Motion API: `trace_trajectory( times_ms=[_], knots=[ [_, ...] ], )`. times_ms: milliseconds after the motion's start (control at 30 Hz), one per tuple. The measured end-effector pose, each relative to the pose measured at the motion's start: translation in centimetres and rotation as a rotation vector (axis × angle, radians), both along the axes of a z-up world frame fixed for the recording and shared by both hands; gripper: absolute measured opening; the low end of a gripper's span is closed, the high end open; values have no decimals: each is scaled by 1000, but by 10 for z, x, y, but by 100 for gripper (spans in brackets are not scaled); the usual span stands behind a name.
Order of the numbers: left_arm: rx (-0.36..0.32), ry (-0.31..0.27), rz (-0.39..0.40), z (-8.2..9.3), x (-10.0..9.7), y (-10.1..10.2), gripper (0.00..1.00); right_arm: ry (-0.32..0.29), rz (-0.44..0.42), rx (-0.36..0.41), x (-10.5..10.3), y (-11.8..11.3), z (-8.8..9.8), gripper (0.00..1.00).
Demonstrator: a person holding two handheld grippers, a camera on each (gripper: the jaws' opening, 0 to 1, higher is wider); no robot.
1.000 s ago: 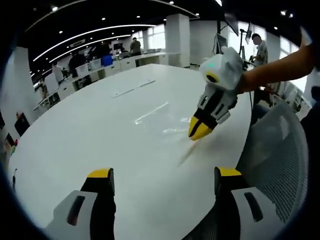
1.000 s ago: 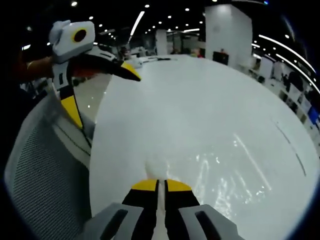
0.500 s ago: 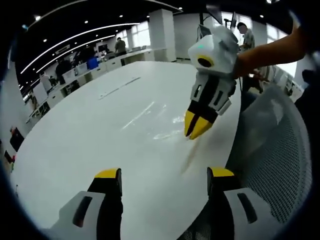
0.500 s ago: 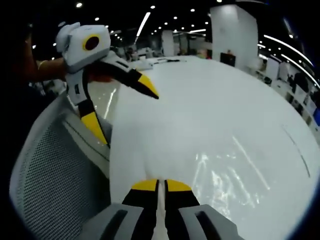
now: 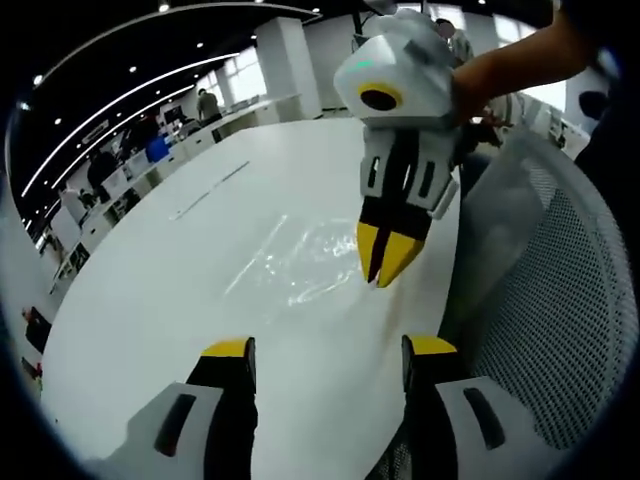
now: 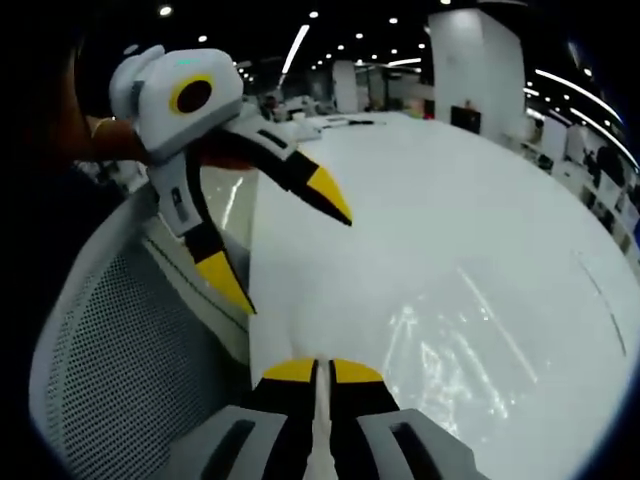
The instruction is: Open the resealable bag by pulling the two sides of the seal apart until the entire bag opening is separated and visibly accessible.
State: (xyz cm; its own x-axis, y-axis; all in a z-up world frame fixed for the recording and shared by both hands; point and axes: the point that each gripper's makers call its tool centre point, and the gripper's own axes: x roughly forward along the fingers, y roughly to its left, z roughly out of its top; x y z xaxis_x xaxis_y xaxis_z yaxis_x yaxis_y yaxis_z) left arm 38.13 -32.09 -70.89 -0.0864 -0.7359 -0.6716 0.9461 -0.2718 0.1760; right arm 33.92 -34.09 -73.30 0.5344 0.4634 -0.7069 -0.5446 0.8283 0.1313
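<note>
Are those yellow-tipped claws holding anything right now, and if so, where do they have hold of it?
The right claw is shut on the near edge of the clear resealable bag lying on the white table. The left claw is open and holds nothing.

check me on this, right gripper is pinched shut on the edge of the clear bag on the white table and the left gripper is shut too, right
Not quite: the left gripper is open, its jaws spread wide in the right gripper view. The right gripper is indeed shut on the edge of the clear bag on the white table.

White round table [image 5: 150, 300], clear resealable bag [image 5: 300, 265] flat
</note>
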Motion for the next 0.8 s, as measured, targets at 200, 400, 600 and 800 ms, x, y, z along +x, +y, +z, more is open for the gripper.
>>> trace_trajectory(
  times_ms=[200,400,600,800],
  knots=[
    [21,4,-42,-6,-6,-1,47,-1,13,2,-2,5,3,0],
    [7,18,-64,-5,-12,-6,43,3,29,5,-5,10,5,0],
    [14,-9,-117,-7,-19,-9,35,9,55,2,-9,16,4,0],
    [18,8,-166,-8,-29,-9,24,7,61,2,-9,17,6,0]
  ],
)
